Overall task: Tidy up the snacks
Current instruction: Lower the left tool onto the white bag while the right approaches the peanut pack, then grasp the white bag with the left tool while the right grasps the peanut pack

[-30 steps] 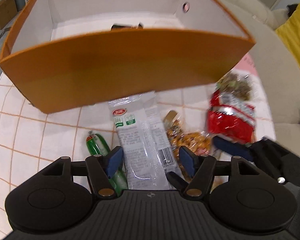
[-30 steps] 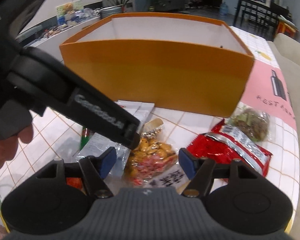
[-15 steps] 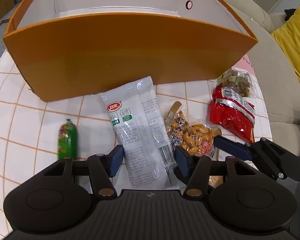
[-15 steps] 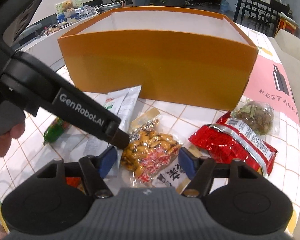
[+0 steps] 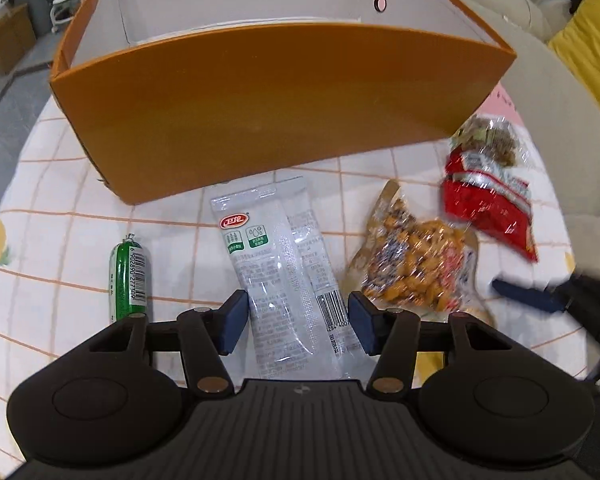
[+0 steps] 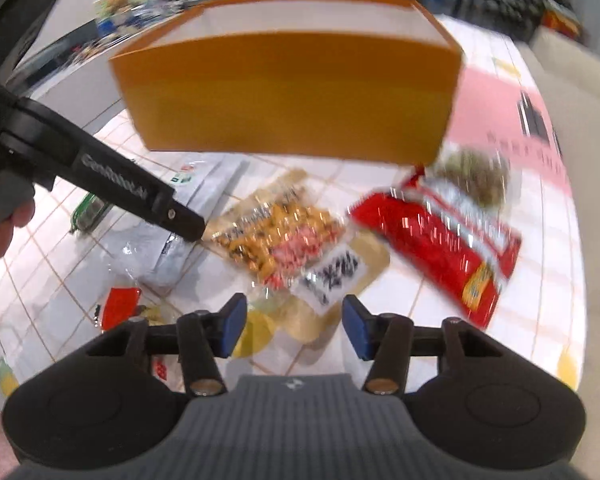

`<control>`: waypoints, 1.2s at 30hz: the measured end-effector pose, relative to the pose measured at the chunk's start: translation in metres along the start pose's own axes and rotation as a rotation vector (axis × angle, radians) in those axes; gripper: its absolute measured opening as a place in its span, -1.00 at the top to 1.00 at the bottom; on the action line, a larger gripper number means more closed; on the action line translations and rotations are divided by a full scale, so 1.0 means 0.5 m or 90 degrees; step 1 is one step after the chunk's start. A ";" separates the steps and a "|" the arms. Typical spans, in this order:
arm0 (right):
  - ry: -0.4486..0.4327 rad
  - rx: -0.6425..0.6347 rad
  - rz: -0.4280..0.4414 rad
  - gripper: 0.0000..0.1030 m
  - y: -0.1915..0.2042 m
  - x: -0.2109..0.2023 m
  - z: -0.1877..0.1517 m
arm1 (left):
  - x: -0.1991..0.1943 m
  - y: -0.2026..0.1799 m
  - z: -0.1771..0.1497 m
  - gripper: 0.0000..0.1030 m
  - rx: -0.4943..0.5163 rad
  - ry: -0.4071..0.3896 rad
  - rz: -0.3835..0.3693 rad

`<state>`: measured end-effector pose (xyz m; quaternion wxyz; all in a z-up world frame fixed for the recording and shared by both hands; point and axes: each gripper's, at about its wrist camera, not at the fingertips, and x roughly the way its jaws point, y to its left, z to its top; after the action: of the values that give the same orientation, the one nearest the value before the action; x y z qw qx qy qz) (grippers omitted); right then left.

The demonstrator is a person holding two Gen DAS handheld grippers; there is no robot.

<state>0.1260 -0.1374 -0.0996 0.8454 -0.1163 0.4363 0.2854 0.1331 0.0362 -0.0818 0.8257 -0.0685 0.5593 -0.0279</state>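
Observation:
An open orange box stands at the back of the table; it also shows in the right wrist view. In front of it lie a clear white packet, a green sausage stick, a peanut bag, a red bag and a clear bag of brown snacks. My left gripper is open, its fingers on either side of the white packet's near end. My right gripper is open and empty over the peanut bag, with the red bag to its right.
A small red packet lies near the left in the right wrist view. The table has a white cloth with orange grid lines and a pink patch. A beige sofa with a yellow cushion is at the right.
Both grippers have drawn back and up from the box, so the snacks show more fully. The right wrist view is blurred by motion. Both stay open.

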 end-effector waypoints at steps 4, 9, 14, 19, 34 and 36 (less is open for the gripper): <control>-0.015 -0.142 -0.003 -0.32 0.023 0.009 0.027 | 0.004 0.005 -0.005 -0.21 0.000 0.002 -0.004; -0.014 -0.256 0.010 -0.32 0.047 0.039 0.048 | -0.001 0.016 -0.008 -0.21 -0.001 0.001 -0.013; -0.008 -0.319 0.015 -0.29 0.067 0.064 0.050 | -0.004 0.019 -0.011 -0.21 0.000 -0.004 -0.019; -0.018 -0.315 0.005 -0.29 0.062 0.076 0.044 | -0.005 0.019 -0.011 -0.21 0.001 -0.007 -0.022; -0.042 -0.230 -0.068 0.26 0.071 0.054 0.051 | 0.004 0.022 -0.009 -0.39 -0.008 -0.005 -0.012; -0.049 -0.190 -0.067 0.26 0.062 0.038 0.055 | 0.005 0.021 -0.007 -0.44 -0.010 -0.005 -0.010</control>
<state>0.1351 -0.0929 -0.0971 0.8487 -0.2525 0.3491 0.3065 0.1306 0.0458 -0.0870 0.8271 -0.0796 0.5556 -0.0293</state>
